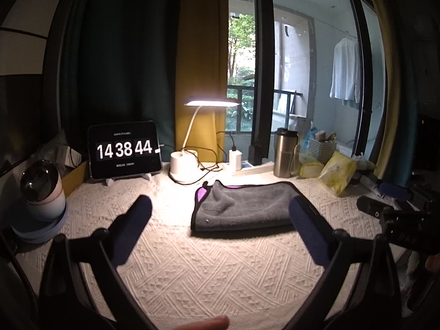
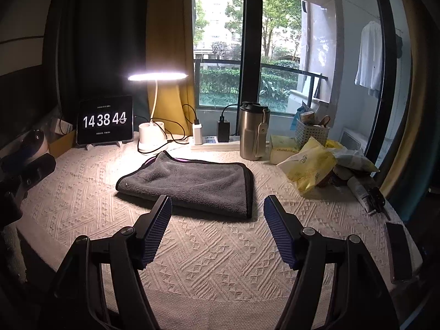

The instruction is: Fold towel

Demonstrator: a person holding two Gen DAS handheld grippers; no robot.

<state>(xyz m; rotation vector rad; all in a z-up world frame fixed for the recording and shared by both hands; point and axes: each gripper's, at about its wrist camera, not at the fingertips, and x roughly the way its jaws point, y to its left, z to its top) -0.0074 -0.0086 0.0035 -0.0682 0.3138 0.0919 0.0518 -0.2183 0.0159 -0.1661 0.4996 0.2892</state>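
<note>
On the desk, under the lit lamp (image 2: 158,76), the gray towel (image 2: 189,183) lies folded over into a flat rectangle on the cream knitted cloth (image 2: 209,264), with a bit of purple lining peeking out at its back left corner. It sits roughly mid-table, in front of the lamp base and the steel tumbler (image 2: 251,132).

Both grippers are pulled back from it and raised a little above the cloth, looking forward over the table. The left gripper (image 1: 220,211) has its 2 blue-padded fingers spread wide, gripping nothing; the towel shows between them, closer to the right finger, which overlaps its near right corner in that view. A fingertip of the person's hand shows at the bottom edge of that view. The right gripper (image 2: 217,211) is also spread apart and empty, its fingers pointing at the towel's near edge, left tip just in front of that edge, no contact that I can make out.

Tablet clock (image 2: 105,119) at the back left reads 14 38 44. Yellow bags (image 2: 310,170) are piled at the right, and a phone (image 2: 398,250) lies near the right edge.
</note>
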